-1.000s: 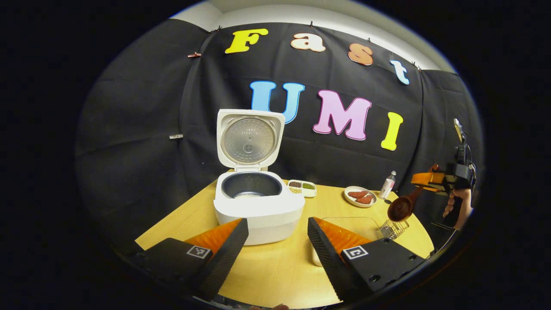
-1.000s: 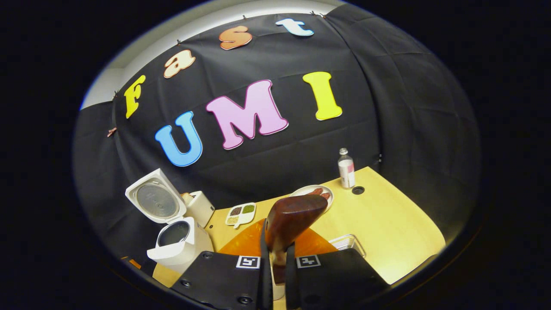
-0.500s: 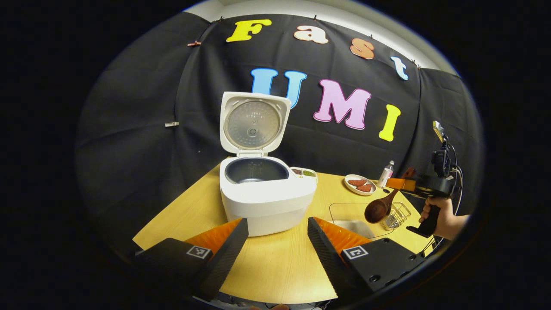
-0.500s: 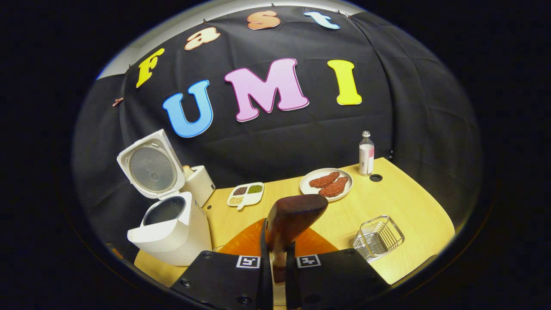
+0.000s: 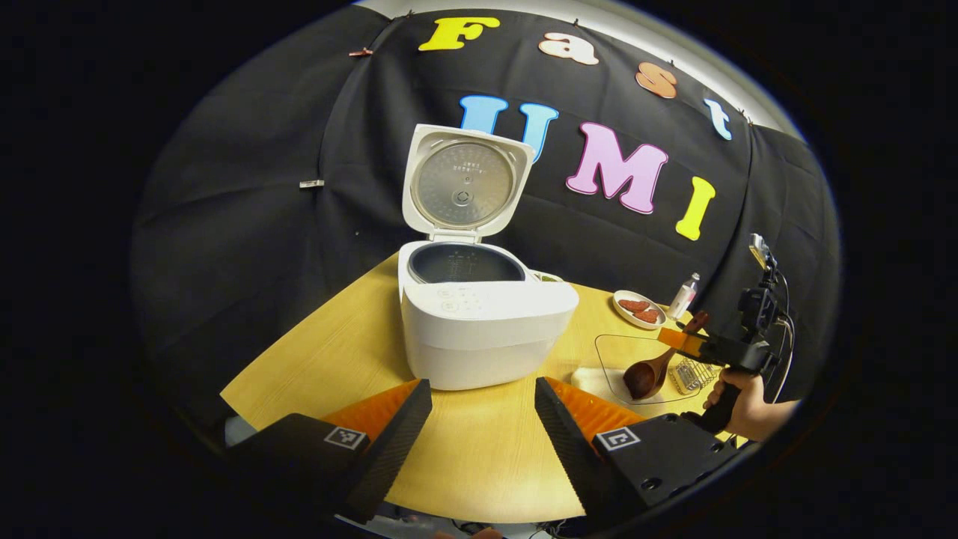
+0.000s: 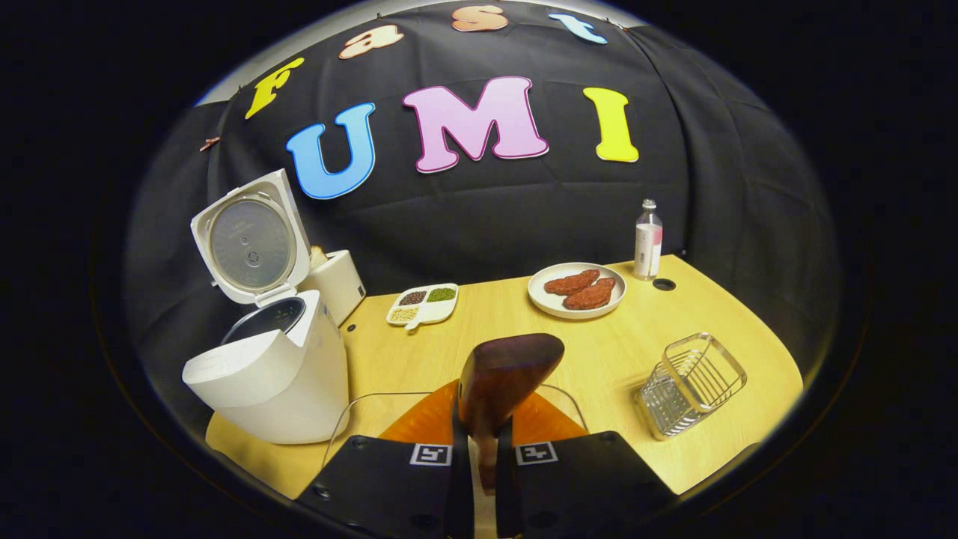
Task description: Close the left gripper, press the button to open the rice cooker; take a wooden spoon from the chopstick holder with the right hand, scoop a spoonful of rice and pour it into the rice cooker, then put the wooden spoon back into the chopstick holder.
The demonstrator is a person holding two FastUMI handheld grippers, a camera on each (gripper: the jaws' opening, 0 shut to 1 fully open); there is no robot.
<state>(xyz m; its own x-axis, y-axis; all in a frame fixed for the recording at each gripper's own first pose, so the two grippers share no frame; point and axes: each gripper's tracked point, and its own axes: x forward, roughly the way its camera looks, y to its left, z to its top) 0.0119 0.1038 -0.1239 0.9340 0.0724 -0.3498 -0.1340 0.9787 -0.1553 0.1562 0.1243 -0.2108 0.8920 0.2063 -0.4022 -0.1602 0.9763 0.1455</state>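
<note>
While right gripper (image 6: 479, 457) clamps wooden spoon (image 6: 501, 382), left gripper (image 5: 479, 434) spread wide before rice cooker (image 5: 479, 329), lid up.

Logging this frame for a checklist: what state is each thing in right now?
rice cooker: lid up, pot exposed
wooden spoon: clamped in right gripper, bowl over clear container
chopstick holder: empty, tilted
left gripper: open, holding nothing
plate: holds two reddish pieces
bottle: upright
</note>
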